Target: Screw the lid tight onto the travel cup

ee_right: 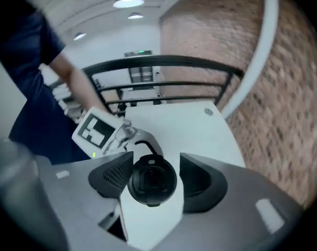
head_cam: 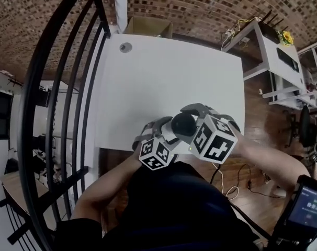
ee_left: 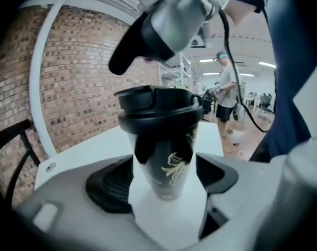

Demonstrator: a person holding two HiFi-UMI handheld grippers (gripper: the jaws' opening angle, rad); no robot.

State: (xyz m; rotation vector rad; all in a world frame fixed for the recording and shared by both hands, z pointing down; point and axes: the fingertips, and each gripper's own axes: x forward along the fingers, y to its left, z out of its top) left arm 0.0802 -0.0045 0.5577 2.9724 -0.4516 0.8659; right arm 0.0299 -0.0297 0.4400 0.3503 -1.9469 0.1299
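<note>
A black travel cup (ee_left: 166, 161) with a gold print stands upright between the pads of my left gripper (ee_left: 163, 181), which is shut on its lower body. Its black lid (ee_left: 156, 101) sits on top. In the right gripper view I look straight down on the lid (ee_right: 152, 181). My right gripper (ee_right: 152, 175) straddles it: the left pad (ee_right: 114, 175) is against the rim, and a thin gap shows at the right pad (ee_right: 197, 181). In the head view both grippers meet round the cup (head_cam: 183, 125) at the table's near edge.
The white table (head_cam: 163, 77) has a round grommet (head_cam: 125, 47) at its far left corner. A black railing (head_cam: 69, 88) runs along the left. A cardboard box (head_cam: 148, 27) lies beyond the table and white shelving (head_cam: 276, 56) stands at the right. A person (ee_left: 229, 90) stands in the background.
</note>
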